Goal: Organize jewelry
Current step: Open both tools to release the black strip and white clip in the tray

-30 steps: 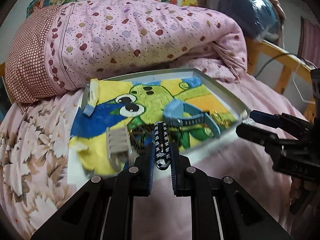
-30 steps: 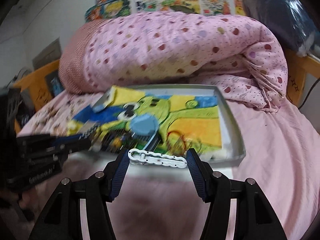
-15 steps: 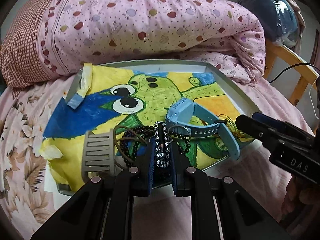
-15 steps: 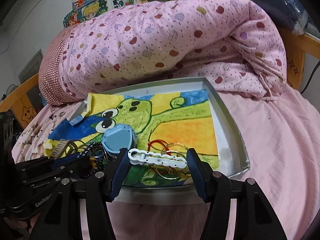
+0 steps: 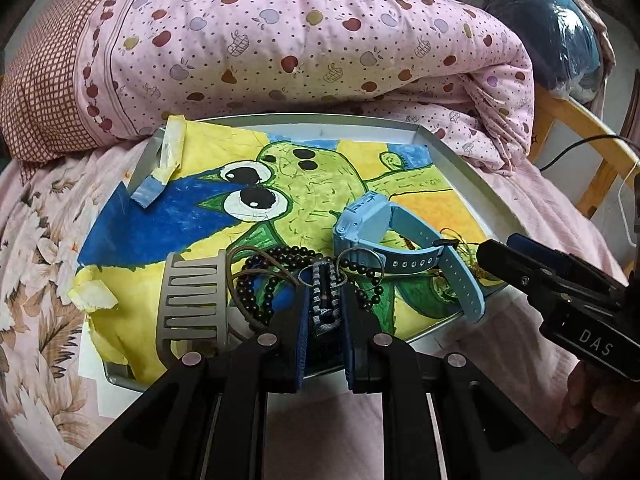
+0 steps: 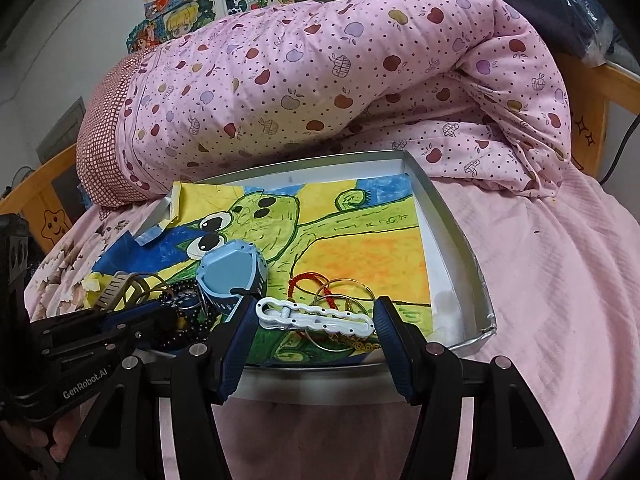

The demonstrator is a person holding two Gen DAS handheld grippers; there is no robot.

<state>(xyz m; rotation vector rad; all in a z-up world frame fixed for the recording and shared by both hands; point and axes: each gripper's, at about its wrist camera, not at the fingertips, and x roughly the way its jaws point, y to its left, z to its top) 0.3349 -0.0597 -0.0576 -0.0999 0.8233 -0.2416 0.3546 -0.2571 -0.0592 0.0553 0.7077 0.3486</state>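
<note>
Jewelry: striped braided strap (image 5: 325,300) clamped in left gripper (image 5: 324,332) | white clip (image 6: 316,318) gripped endwise by right gripper (image 6: 316,344) | both now lower, over near edge of tray (image 6: 452,216), earlier short of it | deposit pending.

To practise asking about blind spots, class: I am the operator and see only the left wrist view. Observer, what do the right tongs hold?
Observer: The right tongs are shut on a white clip, gripped end to end.
Operator: What jewelry lies near it?
Observer: A red cord bracelet lies in the tray just past the clip, overlapping thin gold rings.
</note>
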